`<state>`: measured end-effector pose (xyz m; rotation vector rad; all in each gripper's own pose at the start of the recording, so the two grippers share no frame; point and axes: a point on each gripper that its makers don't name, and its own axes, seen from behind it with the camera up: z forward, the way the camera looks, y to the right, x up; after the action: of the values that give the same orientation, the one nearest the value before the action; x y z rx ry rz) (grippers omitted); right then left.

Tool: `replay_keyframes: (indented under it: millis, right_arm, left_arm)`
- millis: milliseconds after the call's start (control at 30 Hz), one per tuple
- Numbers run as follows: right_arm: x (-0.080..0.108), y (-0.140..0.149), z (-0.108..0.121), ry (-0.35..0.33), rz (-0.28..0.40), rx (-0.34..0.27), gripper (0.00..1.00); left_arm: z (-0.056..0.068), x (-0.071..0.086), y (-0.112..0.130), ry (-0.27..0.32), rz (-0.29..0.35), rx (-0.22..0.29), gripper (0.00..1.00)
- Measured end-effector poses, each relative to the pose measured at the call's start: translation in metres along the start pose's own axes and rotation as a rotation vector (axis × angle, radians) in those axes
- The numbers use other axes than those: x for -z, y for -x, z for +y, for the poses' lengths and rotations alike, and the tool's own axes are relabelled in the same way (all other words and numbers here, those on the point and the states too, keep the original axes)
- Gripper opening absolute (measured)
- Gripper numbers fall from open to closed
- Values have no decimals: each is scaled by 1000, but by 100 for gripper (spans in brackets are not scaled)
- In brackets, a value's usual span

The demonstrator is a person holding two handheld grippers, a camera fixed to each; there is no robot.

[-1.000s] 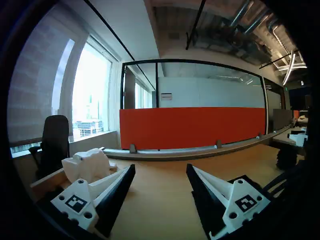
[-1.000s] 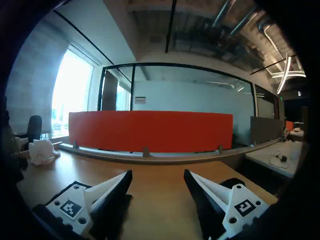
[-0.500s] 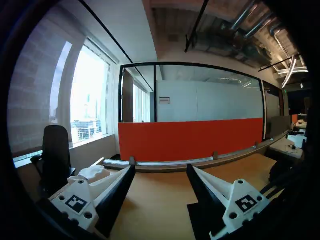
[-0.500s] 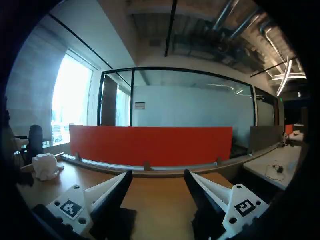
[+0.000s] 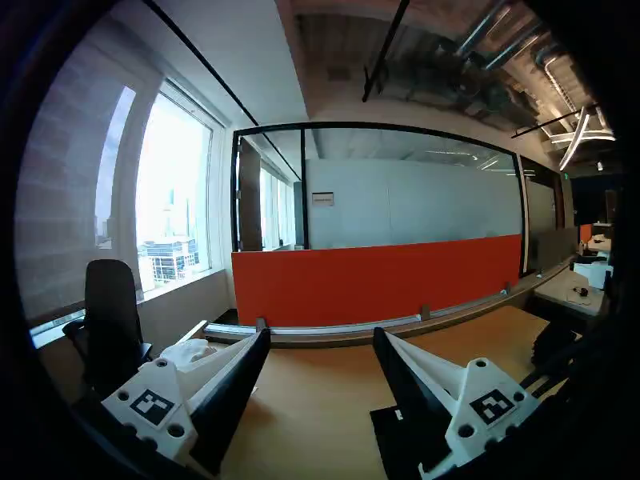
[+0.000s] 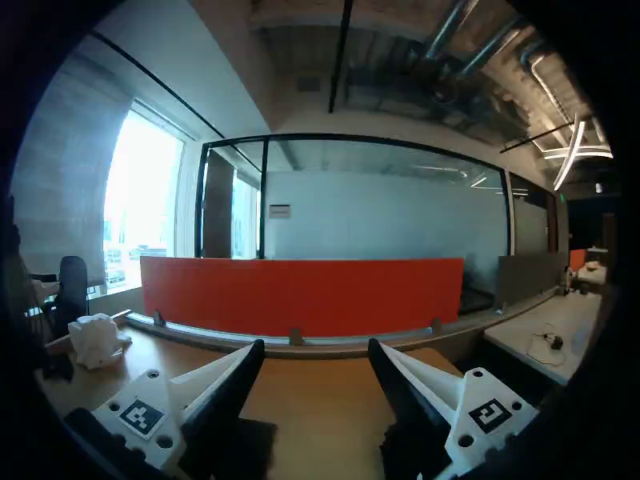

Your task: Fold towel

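Note:
A crumpled white towel lies on the wooden desk at the far left in the right gripper view. In the left gripper view the same white towel peeks out just behind my left finger. My left gripper is open, low over the desk, with nothing between its fingers. My right gripper is also open and holds nothing; the towel sits well to its left.
An orange divider panel runs along the desk's far edge. A black office chair stands by the window at the left. A dark mat lies on the desk under the left gripper's right finger. Another desk stands at the right.
Both grippers have sunk lower and tilted up; the towel has dropped in the left gripper view and is partly hidden behind the left finger. Both stay open.

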<state>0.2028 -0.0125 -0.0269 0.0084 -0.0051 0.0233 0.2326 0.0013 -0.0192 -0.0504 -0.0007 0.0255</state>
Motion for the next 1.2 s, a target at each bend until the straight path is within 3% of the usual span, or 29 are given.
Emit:
replay_keyframes:
  millis: [467,667,1067,1200]
  right_arm:
    - [-1,-12,-6,-7,5,6,100]
    - [-1,-9,-11,-37,-17,29,100]
    - [-1,16,-45,-228,-135,138,100]
    - [1,23,-57,-299,-174,170,100]
  left_arm:
    - [3,3,-1,26,-31,-14,94]
    - [9,3,4,68,-60,-18,94]
    - [44,8,27,234,-156,-62,94]
    - [49,8,31,266,-174,-73,94]
